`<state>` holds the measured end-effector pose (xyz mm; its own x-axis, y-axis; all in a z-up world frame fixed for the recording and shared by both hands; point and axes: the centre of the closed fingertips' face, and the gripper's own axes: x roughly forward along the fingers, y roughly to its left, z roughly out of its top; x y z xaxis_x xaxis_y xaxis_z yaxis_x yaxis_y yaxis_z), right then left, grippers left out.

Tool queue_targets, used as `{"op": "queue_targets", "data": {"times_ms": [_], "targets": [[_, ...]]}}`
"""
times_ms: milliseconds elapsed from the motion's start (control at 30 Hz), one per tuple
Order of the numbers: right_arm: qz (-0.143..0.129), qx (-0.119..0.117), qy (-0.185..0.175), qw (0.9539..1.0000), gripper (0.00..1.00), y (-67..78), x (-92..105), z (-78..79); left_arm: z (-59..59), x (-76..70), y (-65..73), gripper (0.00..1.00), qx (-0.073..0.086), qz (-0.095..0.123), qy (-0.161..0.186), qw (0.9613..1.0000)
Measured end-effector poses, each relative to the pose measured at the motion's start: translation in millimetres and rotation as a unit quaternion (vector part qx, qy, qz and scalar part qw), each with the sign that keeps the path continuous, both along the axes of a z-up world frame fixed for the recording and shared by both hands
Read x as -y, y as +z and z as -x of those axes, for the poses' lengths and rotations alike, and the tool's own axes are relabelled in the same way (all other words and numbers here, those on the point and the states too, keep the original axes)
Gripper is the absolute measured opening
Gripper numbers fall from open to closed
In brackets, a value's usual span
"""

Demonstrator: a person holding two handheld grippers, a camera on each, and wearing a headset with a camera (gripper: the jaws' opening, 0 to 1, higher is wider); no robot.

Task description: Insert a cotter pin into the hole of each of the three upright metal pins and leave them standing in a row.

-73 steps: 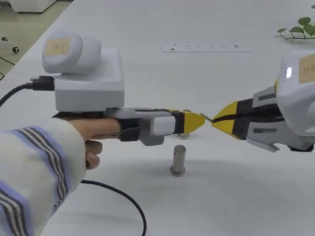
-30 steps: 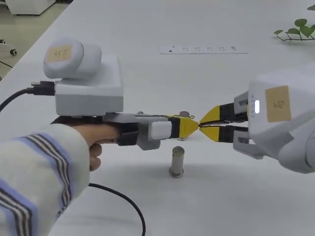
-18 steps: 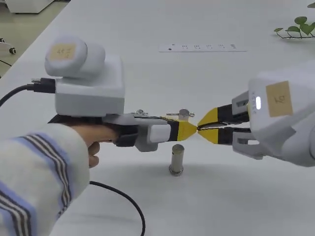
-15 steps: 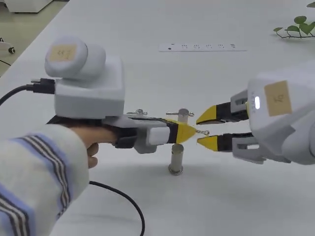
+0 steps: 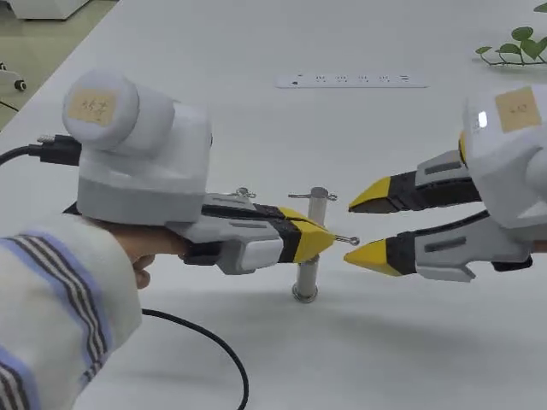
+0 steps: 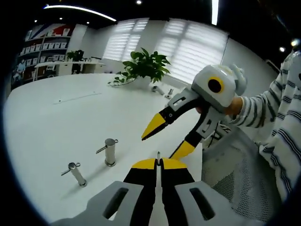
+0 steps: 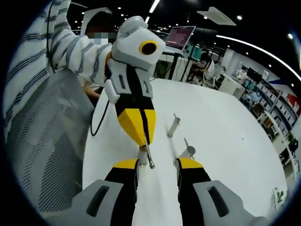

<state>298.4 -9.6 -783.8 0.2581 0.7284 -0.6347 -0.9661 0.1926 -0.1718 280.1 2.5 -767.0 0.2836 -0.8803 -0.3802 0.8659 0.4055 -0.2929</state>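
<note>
Gaping right tool around cotter pin in left tool

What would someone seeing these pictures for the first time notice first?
In the head view, two yellow-tipped grippers meet nose to nose mid-picture: the left gripper is shut on a thin cotter pin that pokes from its tip, and the right gripper gapes open just beyond it. Under the tips a metal pin stands on the white table. The left gripper view has two other pins, each with a cotter pin through it.

White workbench — three upright metal pins, power strip, black cable
</note>
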Motion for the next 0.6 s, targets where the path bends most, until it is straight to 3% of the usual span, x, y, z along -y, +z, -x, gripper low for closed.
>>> {"op": "queue_targets", "data": {"times_ms": [100,167,267,400,467,600], "targets": [[-0.009,-0.028,0.0,0.9996,0.35,-2.5,1.9,3.5,4.5,0.8,1.7,0.0,0.044,-0.008,-0.028,0.9986],[-0.008,-0.04,0.005,0.9992,0.34,-5.6,2.8,7.6,7.5,1.5,3.1,0.0,0.051,-0.005,-0.036,0.998],[-0.01,-0.049,0.009,0.9987,0.33,-8.1,1.6,13.4,8.8,1.8,5.1,0.0,0.08,-0.01,-0.054,0.9952],[-0.013,-0.062,0.026,0.9976,0.24,-12.4,-1.1,23.0,11.7,1.6,4.2,0.0,0.098,-0.02,-0.074,0.9922],[-0.016,-0.071,0.03,0.9969,0.24,-13.5,-3.0,26.3,10.5,1.4,5.3,0.0,0.096,-0.017,-0.07,0.9928],[-0.028,-0.079,0.037,0.9958,0.13,-11.3,-6.6,30.2,14.3,1.8,5.5,0.0,0.103,-0.022,-0.087,0.9906]]}}
